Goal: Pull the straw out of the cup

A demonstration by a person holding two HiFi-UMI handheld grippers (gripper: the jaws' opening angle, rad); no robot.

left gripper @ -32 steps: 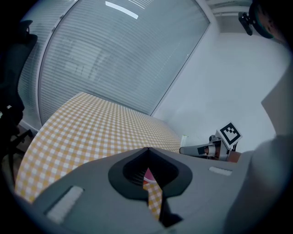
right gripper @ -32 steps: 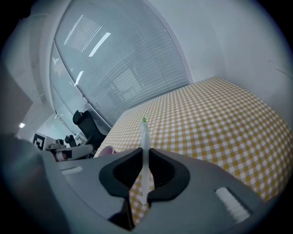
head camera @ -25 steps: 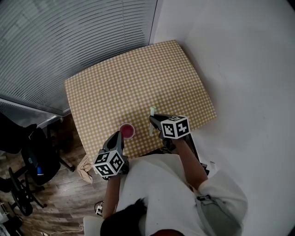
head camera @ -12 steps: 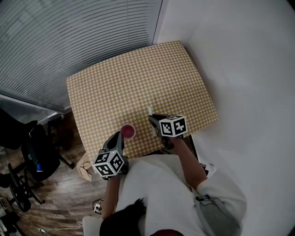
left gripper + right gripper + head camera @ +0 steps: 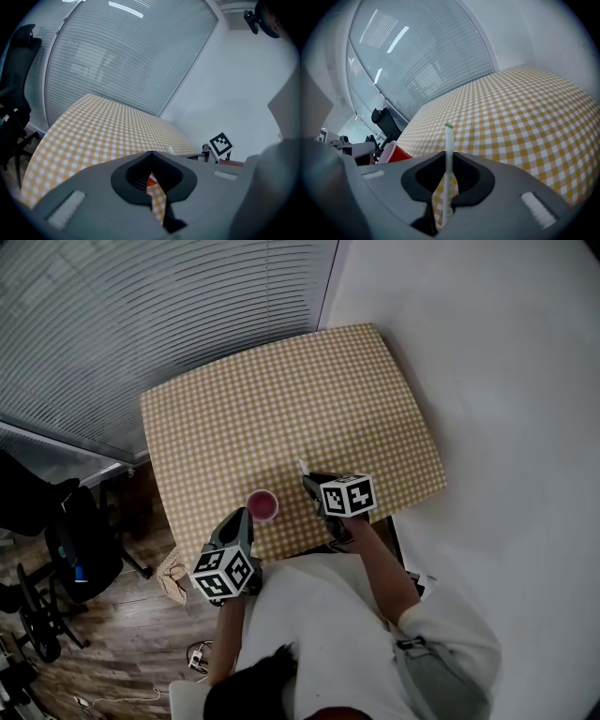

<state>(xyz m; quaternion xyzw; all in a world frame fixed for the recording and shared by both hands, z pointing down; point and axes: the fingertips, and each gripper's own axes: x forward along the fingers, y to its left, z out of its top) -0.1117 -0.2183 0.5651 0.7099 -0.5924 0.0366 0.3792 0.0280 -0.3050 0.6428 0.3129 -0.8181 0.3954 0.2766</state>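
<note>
Right gripper view puts the straw (image 5: pixel 448 164) nearest to you: a thin, pale, see-through tube with a green top end. It stands upright between the jaws of your right tool (image 5: pixel 447 154). Those jaws are only slightly apart and are opening, yet they press the straw from both sides. The straw is clear of the cup (image 5: pixel 392 151), a red one standing on the desk (image 5: pixel 525 108) to the tool's left.

Left gripper view shows your left tool (image 5: pixel 151 153) with its jaws tip to tip and nothing held. From the head view, that tool points at the cup from the near desk edge. The straw's tip pokes up past the right tool, near the cup. Beyond lie the yellow-and-white checked cloth (image 5: pixel 281 399) and then the blinds (image 5: pixel 141 324).
</note>
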